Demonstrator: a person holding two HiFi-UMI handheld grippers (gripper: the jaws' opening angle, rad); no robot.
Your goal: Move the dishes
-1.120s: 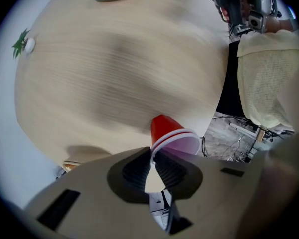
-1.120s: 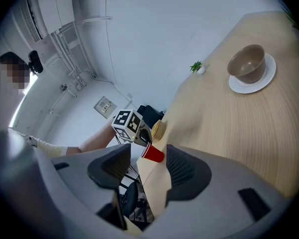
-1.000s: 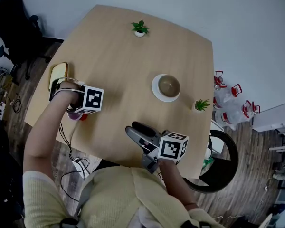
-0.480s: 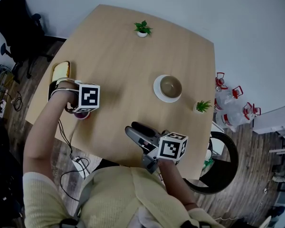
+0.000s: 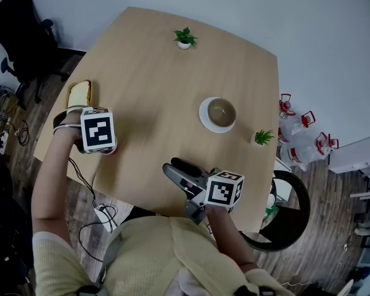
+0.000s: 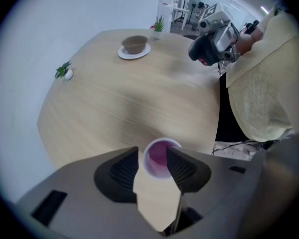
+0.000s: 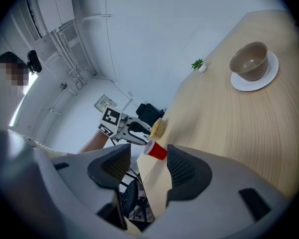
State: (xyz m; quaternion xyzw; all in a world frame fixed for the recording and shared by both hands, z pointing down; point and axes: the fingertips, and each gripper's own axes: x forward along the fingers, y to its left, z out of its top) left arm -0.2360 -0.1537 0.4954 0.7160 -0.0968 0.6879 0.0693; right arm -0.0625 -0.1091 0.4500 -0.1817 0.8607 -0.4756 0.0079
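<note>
A red cup (image 5: 107,150) with a white rim stands near the table's left front edge. My left gripper (image 5: 102,142) hovers over it, open; in the left gripper view the cup (image 6: 159,157) shows just beyond the spread fingertips. A yellow dish (image 5: 80,92) lies further back on the left edge. At the right of the table a brown bowl (image 5: 221,111) rests on a white plate (image 5: 206,123). My right gripper (image 5: 174,167) is open and holds nothing, low over the front edge, pointing toward the cup (image 7: 157,150).
The wooden table (image 5: 166,73) carries two small potted plants (image 5: 184,37) (image 5: 263,137). A black office chair (image 5: 21,32) stands at the far left. Water jugs (image 5: 302,134) sit on the floor to the right, and cables (image 5: 92,211) lie under the front left edge.
My left gripper has drawn back to the left, away from the red cup, which stays standing where it was. The right gripper has not moved.
</note>
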